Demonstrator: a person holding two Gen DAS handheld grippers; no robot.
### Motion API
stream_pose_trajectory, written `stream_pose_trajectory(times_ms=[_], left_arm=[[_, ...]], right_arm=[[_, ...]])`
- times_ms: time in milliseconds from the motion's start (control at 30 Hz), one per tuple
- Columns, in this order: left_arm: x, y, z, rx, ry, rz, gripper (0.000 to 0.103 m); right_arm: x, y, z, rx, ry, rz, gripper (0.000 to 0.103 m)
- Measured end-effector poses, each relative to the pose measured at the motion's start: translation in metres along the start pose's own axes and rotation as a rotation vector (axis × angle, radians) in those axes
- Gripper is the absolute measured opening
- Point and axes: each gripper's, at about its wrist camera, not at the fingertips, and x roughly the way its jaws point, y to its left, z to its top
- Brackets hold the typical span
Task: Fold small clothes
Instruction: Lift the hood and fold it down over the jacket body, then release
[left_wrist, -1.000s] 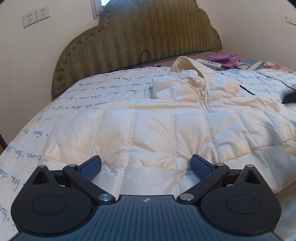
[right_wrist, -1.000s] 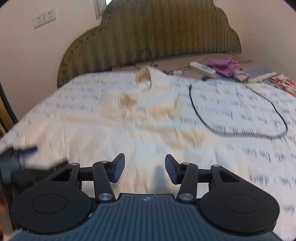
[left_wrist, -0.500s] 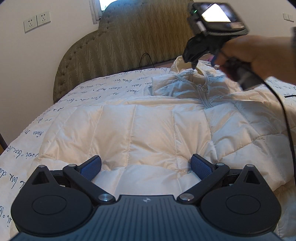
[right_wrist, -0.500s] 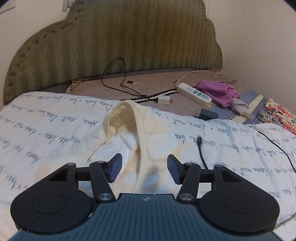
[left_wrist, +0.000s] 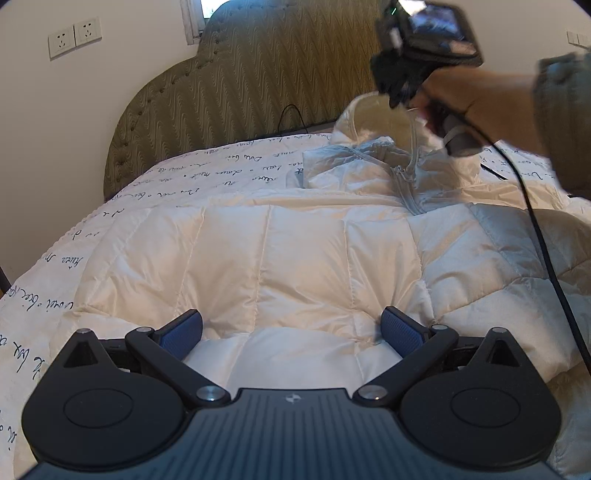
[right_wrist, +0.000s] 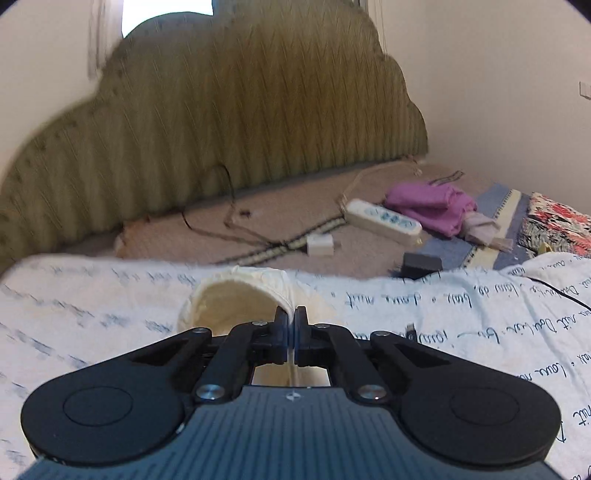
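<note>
A cream quilted hooded jacket (left_wrist: 295, 258) lies spread on the bed, hood toward the headboard. My left gripper (left_wrist: 291, 332) is open, its blue pads either side of the jacket's lower hem, low over the fabric. My right gripper (right_wrist: 291, 328) is shut on the rim of the jacket's hood (right_wrist: 236, 299) and lifts it a little. In the left wrist view the right gripper (left_wrist: 399, 96) shows at the hood (left_wrist: 373, 118), held by a hand, with its black cable trailing over the jacket.
The bed has a white cover with blue handwriting (left_wrist: 166, 192) and a green padded headboard (right_wrist: 240, 129). Behind the cover lie a power strip (right_wrist: 384, 221), a purple cloth (right_wrist: 432, 206), a black adapter (right_wrist: 421, 264), cables and a floral fabric (right_wrist: 557, 225).
My right gripper moved forward to the hood and closed on its rim, raising it. My left gripper stayed open at the hem.
</note>
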Motion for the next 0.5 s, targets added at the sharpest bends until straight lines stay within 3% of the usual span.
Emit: stream_pose_trajectory(times_ms=[267,500], left_arm=[[0.002,0.008,0.002,-0.022,0.006,-0.021,0.103],[0.001,0.015,0.004,-0.041,0.000,-0.026,0.103]], right_arm=[[-0.153,-0.013,0.032,-0.027,-0.180,0.241,0.004],[-0.265,-0.036,0.018,-0.064,-0.240,0.353,0.004]])
